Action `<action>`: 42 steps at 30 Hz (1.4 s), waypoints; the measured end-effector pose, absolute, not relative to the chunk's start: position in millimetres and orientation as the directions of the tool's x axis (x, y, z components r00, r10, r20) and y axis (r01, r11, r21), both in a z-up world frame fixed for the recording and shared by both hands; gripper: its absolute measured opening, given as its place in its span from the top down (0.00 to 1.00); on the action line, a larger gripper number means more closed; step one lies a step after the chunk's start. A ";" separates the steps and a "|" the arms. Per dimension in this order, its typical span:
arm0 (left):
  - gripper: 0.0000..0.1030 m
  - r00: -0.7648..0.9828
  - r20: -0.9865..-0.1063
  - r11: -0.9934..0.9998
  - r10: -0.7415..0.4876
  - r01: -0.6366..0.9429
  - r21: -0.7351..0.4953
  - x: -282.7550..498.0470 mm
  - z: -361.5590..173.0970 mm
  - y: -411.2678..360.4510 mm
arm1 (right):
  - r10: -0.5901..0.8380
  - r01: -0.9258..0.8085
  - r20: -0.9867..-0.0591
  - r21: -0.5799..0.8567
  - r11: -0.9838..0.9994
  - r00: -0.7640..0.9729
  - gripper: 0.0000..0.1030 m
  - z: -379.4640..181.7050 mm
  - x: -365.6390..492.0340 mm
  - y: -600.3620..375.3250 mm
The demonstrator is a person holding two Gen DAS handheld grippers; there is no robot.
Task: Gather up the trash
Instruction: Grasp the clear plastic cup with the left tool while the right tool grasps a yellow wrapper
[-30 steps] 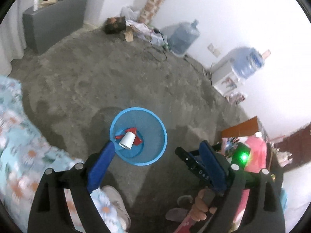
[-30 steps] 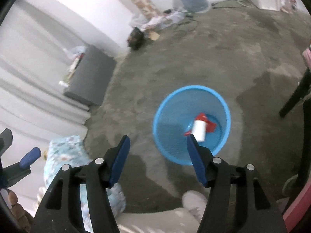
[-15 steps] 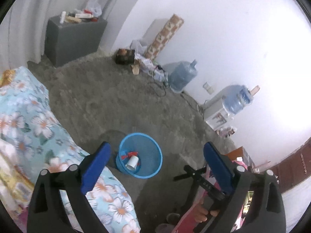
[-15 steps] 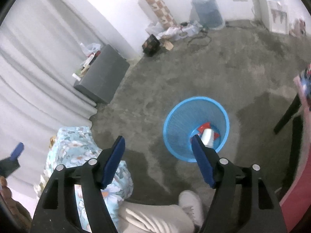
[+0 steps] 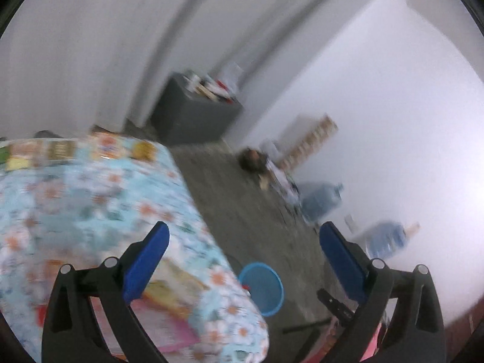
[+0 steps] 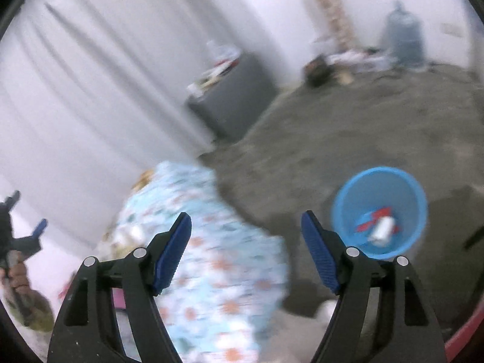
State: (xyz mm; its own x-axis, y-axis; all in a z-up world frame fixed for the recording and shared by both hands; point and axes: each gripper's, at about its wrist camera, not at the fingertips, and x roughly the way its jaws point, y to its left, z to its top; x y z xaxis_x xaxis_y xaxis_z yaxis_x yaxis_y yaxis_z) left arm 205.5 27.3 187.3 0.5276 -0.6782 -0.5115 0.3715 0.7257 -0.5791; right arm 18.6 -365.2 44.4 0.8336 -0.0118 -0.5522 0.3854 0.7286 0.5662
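Presently the left gripper stands spread wide and empty above the floral bedcover. The right gripper is parted, nothing between its blue pads. Trash, a white cup and red scraps, lies inside the blue basket on the floor.

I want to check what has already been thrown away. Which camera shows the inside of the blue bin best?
The right wrist view. There the blue bin opens toward the camera, so a white cup and red scraps show at its bottom, though blurred. In the left wrist view the bin is small, low and partly behind the flowered cloth; its contents are barely visible.
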 end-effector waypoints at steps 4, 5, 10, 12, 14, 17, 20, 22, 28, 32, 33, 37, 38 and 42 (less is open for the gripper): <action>0.06 0.601 -0.515 0.768 -0.611 0.293 -0.570 201.2 178.5 87.1 | 0.143 0.268 -0.530 0.621 0.737 0.836 0.31 45.9 52.9 -345.2; 0.06 0.610 -0.521 0.776 -0.597 0.274 -0.569 199.5 173.6 98.4 | 0.192 0.237 -0.523 0.644 0.727 0.831 0.31 44.6 62.5 -339.9; 0.06 0.590 -0.542 0.770 -0.598 0.237 -0.592 199.6 144.1 127.5 | 0.294 0.182 -0.529 0.674 0.716 0.796 0.31 40.9 90.4 -314.7; 0.06 0.580 -0.538 0.762 -0.611 0.249 -0.597 198.7 135.7 133.1 | 0.328 0.170 -0.534 0.684 0.710 0.779 0.31 37.9 102.4 -305.6; 0.06 0.587 -0.532 0.763 -0.611 0.255 -0.594 198.5 131.1 137.2 | 0.352 0.165 -0.538 0.694 0.701 0.766 0.31 35.7 104.8 -293.8; 0.06 0.585 -0.530 0.759 -0.614 0.254 -0.599 201.2 122.5 142.0 | 0.385 0.160 -0.544 0.707 0.689 0.746 0.31 31.1 112.1 -283.3; 0.06 0.585 -0.537 0.755 -0.608 0.216 -0.619 209.5 110.3 152.4 | 0.415 0.163 -0.551 0.721 0.673 0.724 0.31 24.0 119.3 -274.9; 0.06 0.587 -0.550 0.760 -0.595 0.186 -0.623 215.6 102.2 159.2 | 0.418 0.170 -0.560 0.720 0.673 0.715 0.31 21.7 121.8 -269.4; 0.20 0.568 -0.639 0.812 -0.519 0.095 -0.576 240.9 61.7 174.2 | 0.463 0.179 -0.565 0.744 0.644 0.683 0.31 8.8 128.5 -263.2; 0.29 0.521 -0.664 0.800 -0.536 0.063 -0.597 255.7 35.9 180.8 | 0.513 0.185 -0.545 0.784 0.593 0.664 0.31 1.3 135.2 -257.3; 0.31 0.512 -0.667 0.796 -0.542 0.058 -0.602 258.4 30.6 182.2 | 0.523 0.187 -0.540 0.792 0.581 0.660 0.31 -0.3 136.7 -255.8; 0.36 0.484 -0.672 0.789 -0.561 0.068 -0.610 264.6 16.5 183.3 | 0.567 0.196 -0.516 0.826 0.529 0.642 0.31 -6.5 146.8 -246.3; 0.40 0.479 -0.677 0.793 -0.558 0.068 -0.605 265.8 14.1 183.0 | 0.577 0.196 -0.509 0.833 0.517 0.639 0.31 -7.9 149.0 -244.5; 0.50 0.447 -0.721 0.824 -0.529 0.069 -0.562 268.4 2.6 180.5 | 0.603 0.217 -0.493 0.854 0.473 0.627 0.31 -15.6 160.5 -235.9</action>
State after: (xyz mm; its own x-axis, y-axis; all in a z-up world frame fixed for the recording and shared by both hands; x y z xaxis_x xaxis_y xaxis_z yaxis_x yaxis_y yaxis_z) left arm 268.4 180.5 2.6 0.4470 -0.5292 -0.7212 0.0693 0.8243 -0.5619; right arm 160.5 -235.9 -15.6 0.6275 0.6025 -0.4932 0.2175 0.4726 0.8541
